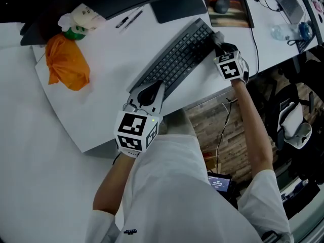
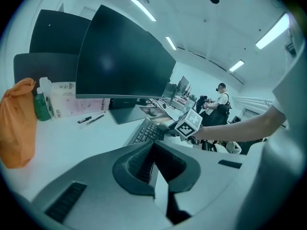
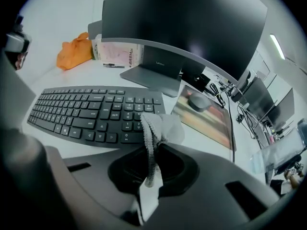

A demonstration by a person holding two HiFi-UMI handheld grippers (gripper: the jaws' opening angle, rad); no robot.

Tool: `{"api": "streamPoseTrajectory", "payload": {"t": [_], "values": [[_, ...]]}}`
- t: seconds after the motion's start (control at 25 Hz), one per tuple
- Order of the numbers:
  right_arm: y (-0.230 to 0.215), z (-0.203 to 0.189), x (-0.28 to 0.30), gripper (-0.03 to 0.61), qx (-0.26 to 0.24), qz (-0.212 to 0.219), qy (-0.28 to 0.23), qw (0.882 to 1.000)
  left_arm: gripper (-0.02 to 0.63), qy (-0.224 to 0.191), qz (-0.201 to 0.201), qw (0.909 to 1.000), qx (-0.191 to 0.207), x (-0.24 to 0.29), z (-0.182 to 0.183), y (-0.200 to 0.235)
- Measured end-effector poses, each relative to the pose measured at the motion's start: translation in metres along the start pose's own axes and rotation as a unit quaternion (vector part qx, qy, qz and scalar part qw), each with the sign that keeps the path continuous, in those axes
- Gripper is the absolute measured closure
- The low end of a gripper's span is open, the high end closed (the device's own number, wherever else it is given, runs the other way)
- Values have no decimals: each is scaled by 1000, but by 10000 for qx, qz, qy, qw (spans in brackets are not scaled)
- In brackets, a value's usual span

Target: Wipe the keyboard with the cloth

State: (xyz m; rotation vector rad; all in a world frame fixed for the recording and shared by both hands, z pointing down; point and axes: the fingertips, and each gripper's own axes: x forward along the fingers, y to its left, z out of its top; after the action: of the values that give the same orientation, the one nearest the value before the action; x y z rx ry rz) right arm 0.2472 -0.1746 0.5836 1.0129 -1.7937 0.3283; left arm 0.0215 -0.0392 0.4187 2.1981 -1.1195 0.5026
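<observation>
A dark keyboard [image 1: 177, 59] lies slantwise on the white desk [image 1: 101, 115]. In the head view my left gripper [image 1: 148, 92] is at the keyboard's near left end. In the left gripper view my left gripper [image 2: 153, 152] is shut on the end of the keyboard [image 2: 146, 132]. My right gripper [image 1: 221, 48] is at the keyboard's far right end, shut on a grey cloth [image 1: 218, 37]. The right gripper view shows the cloth [image 3: 160, 128] bunched up out of my right gripper [image 3: 154, 164] and resting against the right-hand keys of the keyboard [image 3: 91, 111].
An orange bag [image 1: 66, 62] and a green bottle [image 1: 76, 33] stand at the desk's far left. Two pens [image 1: 129, 19], the monitor stand [image 1: 179, 6] and a mouse [image 1: 221, 4] on its pad lie beyond the keyboard. The desk's front edge [image 1: 202, 95] runs just below it.
</observation>
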Motion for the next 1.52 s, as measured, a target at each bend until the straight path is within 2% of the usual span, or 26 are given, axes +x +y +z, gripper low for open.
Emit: {"api": "streamPoseTrajectory", "payload": {"t": [0.44, 1.2, 1.52], "values": [[39, -1, -11, 555, -283, 329, 56, 9990, 595, -54, 53, 10000, 26, -10, -1, -2], [138, -11, -38, 555, -731, 1138, 141, 9907, 595, -114, 162, 9998, -73, -36, -13, 6], [172, -11, -48, 555, -704, 1425, 38, 9873, 595, -133, 246, 9994, -206, -44, -20, 16]]}}
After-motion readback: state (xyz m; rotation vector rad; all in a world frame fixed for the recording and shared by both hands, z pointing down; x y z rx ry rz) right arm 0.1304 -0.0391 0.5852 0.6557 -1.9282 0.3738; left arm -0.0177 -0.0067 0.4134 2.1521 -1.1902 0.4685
